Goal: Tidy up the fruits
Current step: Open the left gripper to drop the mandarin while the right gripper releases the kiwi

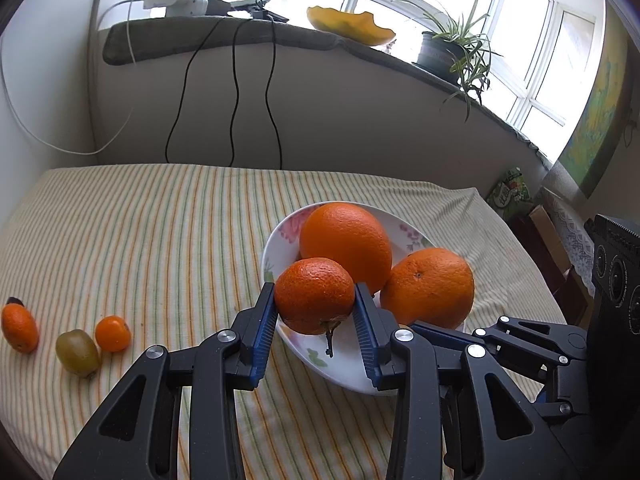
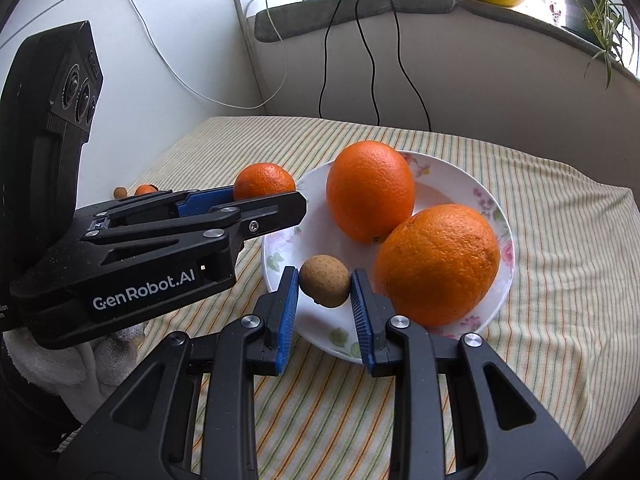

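Observation:
A white flowered plate (image 1: pixel 340 364) (image 2: pixel 452 176) sits on the striped cloth and holds two large oranges (image 1: pixel 346 246) (image 1: pixel 428 288) (image 2: pixel 370 190) (image 2: pixel 438 264). My left gripper (image 1: pixel 315 300) is shut on a mandarin (image 1: pixel 314 294) and holds it over the plate's near left rim; the mandarin also shows in the right wrist view (image 2: pixel 264 180). My right gripper (image 2: pixel 325 285) is shut on a brown kiwi (image 2: pixel 324 286) over the plate's front part.
On the cloth at the left lie two small mandarins (image 1: pixel 20 328) (image 1: pixel 113 333) and a greenish kiwi (image 1: pixel 77 351). Cables hang from the sill (image 1: pixel 224 36) behind the table. A potted plant (image 1: pixel 444 52) and a yellow dish (image 1: pixel 350 24) stand on the sill.

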### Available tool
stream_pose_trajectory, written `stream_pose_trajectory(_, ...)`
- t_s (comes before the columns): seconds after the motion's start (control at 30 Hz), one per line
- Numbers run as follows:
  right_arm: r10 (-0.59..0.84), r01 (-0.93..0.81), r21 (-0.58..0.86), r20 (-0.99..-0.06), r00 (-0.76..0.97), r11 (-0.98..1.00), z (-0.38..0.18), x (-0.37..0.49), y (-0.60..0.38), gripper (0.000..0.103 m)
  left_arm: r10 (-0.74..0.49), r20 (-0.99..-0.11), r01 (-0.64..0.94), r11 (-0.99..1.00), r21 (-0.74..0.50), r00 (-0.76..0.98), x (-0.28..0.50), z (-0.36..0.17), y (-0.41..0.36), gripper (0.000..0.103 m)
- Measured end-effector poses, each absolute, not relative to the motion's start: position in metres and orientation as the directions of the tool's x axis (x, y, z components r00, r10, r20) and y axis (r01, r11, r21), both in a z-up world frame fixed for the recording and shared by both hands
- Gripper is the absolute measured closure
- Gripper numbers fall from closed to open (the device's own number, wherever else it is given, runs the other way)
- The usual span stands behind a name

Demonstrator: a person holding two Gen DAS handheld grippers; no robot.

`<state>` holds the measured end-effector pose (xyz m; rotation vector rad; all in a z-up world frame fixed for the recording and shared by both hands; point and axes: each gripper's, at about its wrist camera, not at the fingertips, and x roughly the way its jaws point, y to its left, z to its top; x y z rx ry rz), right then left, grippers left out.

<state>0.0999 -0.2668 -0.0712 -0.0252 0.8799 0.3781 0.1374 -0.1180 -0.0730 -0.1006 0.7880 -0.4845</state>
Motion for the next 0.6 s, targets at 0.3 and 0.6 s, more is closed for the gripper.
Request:
stream_pose_trajectory(0.3, 0.3, -0.32, 0.127, -0.759, 0.579, 0.939, -0.0732, 0.1054, -0.2701, 0.075, -0.454, -0.659, 0.387, 0.885, -0.258, 0.6, 0.1368, -0.0714, -0.1223, 0.067)
stream_pose_trajectory(0.6, 0.315, -0.332, 0.137, -0.755, 0.575, 0.933, -0.0737, 0.1058, -0.2718, 0.063, -0.45, -0.647, 0.388, 0.888, -0.248, 0.616, 0.1339, -0.066, -0.1237, 0.053)
